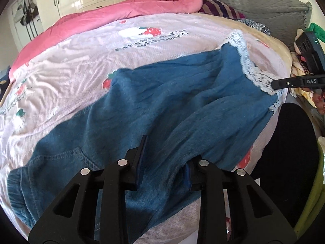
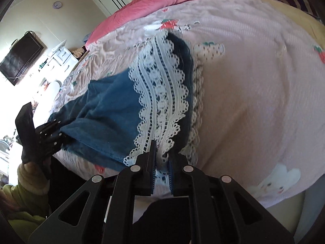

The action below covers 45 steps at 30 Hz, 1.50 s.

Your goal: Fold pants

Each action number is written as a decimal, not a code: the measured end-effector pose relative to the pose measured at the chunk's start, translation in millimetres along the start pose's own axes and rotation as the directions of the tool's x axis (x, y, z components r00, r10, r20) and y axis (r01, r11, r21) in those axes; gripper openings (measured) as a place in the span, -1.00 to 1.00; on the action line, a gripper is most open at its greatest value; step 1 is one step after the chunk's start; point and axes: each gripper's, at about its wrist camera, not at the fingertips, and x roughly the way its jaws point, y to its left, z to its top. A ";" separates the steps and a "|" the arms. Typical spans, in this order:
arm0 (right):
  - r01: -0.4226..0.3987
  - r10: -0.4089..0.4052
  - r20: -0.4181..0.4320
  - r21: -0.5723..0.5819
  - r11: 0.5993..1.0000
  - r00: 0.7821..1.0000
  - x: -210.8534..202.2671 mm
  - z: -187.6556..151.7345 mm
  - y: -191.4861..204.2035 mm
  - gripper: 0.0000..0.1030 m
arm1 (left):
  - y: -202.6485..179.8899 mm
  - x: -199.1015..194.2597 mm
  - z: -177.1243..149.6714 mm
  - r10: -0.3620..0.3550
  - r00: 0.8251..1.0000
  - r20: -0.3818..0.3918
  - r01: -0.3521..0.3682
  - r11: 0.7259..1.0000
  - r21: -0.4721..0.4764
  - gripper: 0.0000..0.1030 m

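I see the blue pants (image 1: 162, 101) spread across the pink strawberry bedspread (image 1: 61, 77). My left gripper (image 1: 164, 162) is clamped on a bunched leg fold; my right gripper (image 2: 161, 168) pinches the white lace hem (image 2: 160, 93).

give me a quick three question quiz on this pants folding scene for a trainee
1. True or false: the right tongs are clamped on the white lace hem of the blue pants.
2. Multiple choice: what do the pants lie on? A) a wooden floor B) a pink strawberry-print blanket C) a glass table
3. Short answer: what do the left tongs grip?

Key:
1. True; lace sits between the shut pads.
2. B.
3. A bunched fold of the blue pants fabric, towards the waist end, away from the lace.
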 end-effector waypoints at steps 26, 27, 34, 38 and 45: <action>0.088 -0.083 0.075 -0.073 0.993 0.994 -19.9 7.9 16.4 -0.08 | 1.5 -36.6 -28.0 -0.058 0.998 0.035 0.059 0.998 -0.021 -0.06; 0.086 -0.079 0.083 -0.078 0.993 0.993 -20.3 11.3 18.4 -0.02 | 4.0 -44.0 -27.1 -0.065 0.997 0.051 0.066 0.997 -0.032 0.01; 0.105 -0.088 0.159 -0.102 0.989 0.983 -23.4 55.2 19.4 0.23 | 26.3 -68.6 11.8 0.024 0.991 0.131 -0.014 0.997 -0.073 0.40; 0.061 -0.048 0.170 -0.068 0.996 0.984 -16.5 84.3 10.2 0.30 | 42.4 -45.9 45.8 -0.005 0.994 0.107 0.014 0.996 -0.084 0.52; -0.018 0.016 0.083 0.022 1.000 0.996 22.5 127.1 -10.4 0.30 | 71.4 19.9 86.3 -0.048 0.999 -0.024 0.045 0.990 -0.131 0.52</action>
